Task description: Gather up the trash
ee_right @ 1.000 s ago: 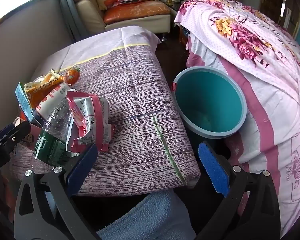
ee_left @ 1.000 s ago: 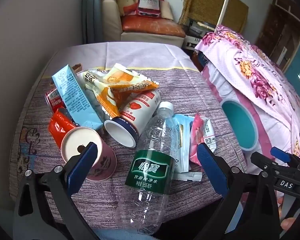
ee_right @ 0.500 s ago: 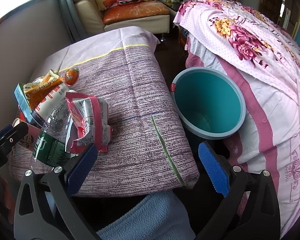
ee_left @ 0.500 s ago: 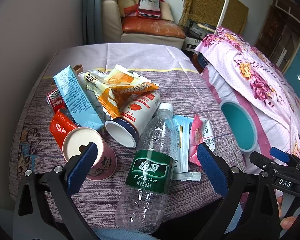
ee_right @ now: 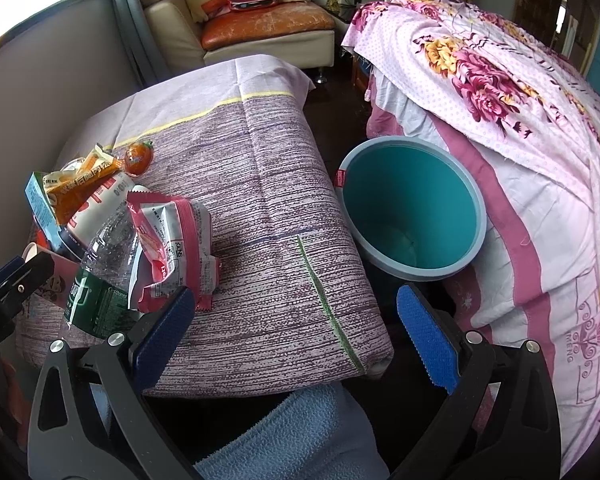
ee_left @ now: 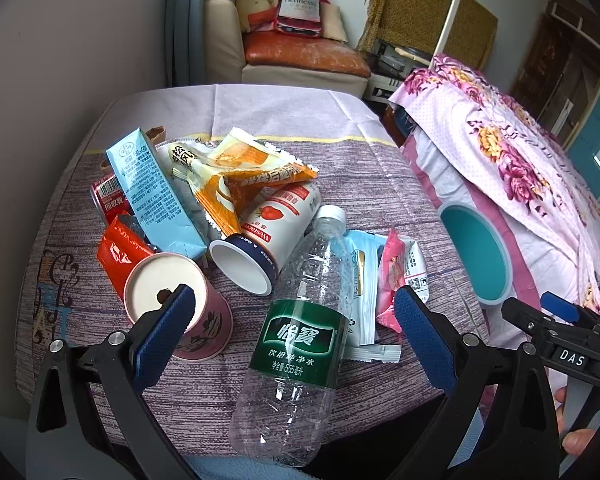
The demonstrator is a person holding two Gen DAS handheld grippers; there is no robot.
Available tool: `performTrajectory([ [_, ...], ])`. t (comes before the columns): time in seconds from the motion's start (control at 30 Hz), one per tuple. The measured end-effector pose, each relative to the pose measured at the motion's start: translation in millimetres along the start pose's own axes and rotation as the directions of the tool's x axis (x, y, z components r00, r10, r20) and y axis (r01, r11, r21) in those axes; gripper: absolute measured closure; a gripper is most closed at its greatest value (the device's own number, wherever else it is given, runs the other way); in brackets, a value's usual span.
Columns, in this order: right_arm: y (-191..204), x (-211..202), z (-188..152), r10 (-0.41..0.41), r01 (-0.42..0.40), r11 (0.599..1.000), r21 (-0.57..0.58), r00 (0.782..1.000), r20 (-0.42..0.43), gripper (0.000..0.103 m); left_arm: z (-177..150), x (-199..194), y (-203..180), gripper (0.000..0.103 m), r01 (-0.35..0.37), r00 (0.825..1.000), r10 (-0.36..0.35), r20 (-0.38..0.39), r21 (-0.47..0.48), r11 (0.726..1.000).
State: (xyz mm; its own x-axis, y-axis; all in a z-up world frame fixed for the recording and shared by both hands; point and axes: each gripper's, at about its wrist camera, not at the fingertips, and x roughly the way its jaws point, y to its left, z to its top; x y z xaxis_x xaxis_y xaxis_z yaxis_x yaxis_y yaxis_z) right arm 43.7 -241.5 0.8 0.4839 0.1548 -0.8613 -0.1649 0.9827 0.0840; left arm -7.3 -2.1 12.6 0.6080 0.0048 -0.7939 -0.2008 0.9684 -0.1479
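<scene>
On the purple striped tablecloth (ee_left: 380, 184) the whole litter pile remains, the clear plastic water bottle with green label (ee_left: 300, 332) nearest. Both the left gripper (ee_left: 292, 332) and right gripper (ee_right: 296, 336) gape wide, empty. The round teal plastic bin (ee_right: 412, 208) (beside the table) seems empty, so collecting has barely started.

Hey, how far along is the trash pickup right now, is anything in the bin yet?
Nothing looks done: the teal bin seems empty. Nothing is in hand either; the left gripper and right gripper are both open and empty. Everything is left on the table: the water bottle, pink cup, yogurt cup, blue carton and wrappers.
</scene>
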Motion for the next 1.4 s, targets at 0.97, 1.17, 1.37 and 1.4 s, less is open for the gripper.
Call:
performTrajectory([
  [0.97,11,8,17,0.088,-0.088,0.996,0.001,0.996,-0.034,0.006,-10,-12,50,0.004,-0.058,0.998,0.058,-0.001,-0.068,0.996],
  [1.17,20,13,18,0.141,-0.142,0.99,-0.006,0.989,-0.046,0.006,-26,0,78,0.004,-0.074,0.996,0.068,-0.061,-0.116,0.99],
  [1.37,38,11,24,0.228,-0.23,0.973,-0.022,0.971,-0.076,0.036,-24,28,91,0.004,-0.075,0.994,0.063,-0.085,-0.157,0.985],
  [1.4,41,11,25,0.241,-0.243,0.97,-0.024,0.967,-0.086,0.042,-24,30,92,0.015,-0.068,0.995,0.055,-0.083,-0.159,0.985],
])
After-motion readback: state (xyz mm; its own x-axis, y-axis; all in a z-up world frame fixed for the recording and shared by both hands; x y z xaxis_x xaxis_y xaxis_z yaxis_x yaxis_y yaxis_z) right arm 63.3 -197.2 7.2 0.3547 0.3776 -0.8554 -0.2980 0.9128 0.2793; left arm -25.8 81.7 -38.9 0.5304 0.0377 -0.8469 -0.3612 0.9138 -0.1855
